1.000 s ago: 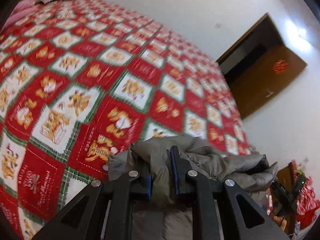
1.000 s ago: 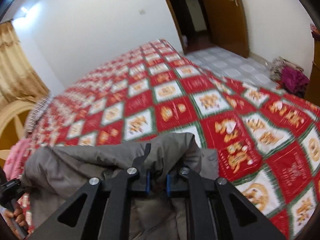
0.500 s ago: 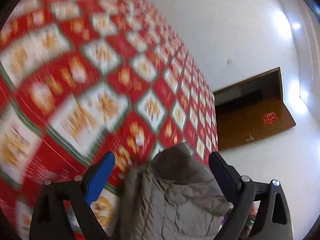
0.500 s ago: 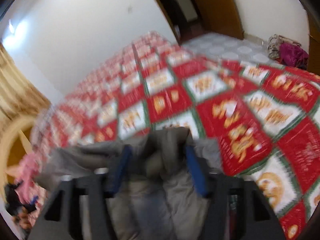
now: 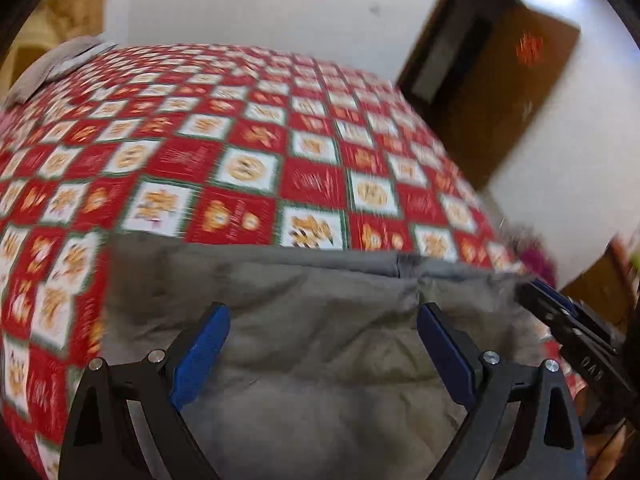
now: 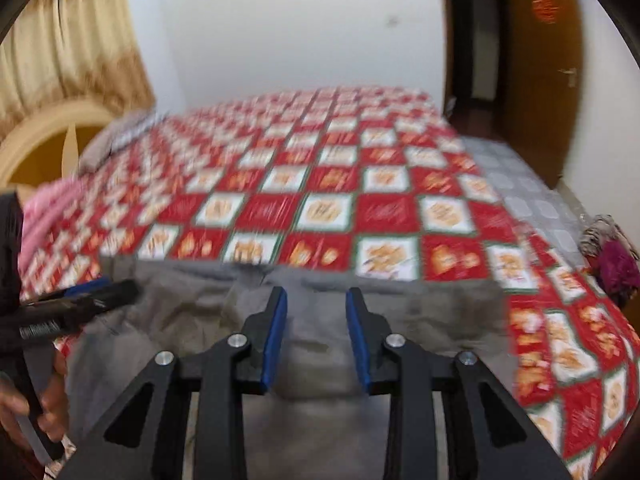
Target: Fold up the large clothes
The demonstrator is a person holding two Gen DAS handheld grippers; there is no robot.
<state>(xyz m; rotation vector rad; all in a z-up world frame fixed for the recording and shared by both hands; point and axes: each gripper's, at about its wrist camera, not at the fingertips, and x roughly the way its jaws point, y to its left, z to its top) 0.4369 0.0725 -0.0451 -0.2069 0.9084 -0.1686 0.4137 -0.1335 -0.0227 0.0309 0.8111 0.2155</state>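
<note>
- A padded grey quilted jacket lies spread on the near edge of the bed, whose red, white and green patchwork bedspread stretches away to the far edge; the jacket's far hem runs straight across the cover.
- The left gripper, black with blue-lined fingers, stands wide apart above the grey fabric, released, with nothing between its jaws.
- The right gripper is also released: its blue pads stand apart with a clear gap over the jacket's middle, gripping no cloth.
- In the right wrist view, the left gripper reaches in over the jacket's left part, held by a hand at the near left corner.
- In the left wrist view, the right gripper shows at the jacket's right edge.
- A grey pillow rests at the bed's far left corner, beside pale gold curtains.
- A brown wooden door stands past the far right corner; a dark red heap of cloth lies on the floor near the bed's right edge.
- Both views are motion-blurred.
</note>
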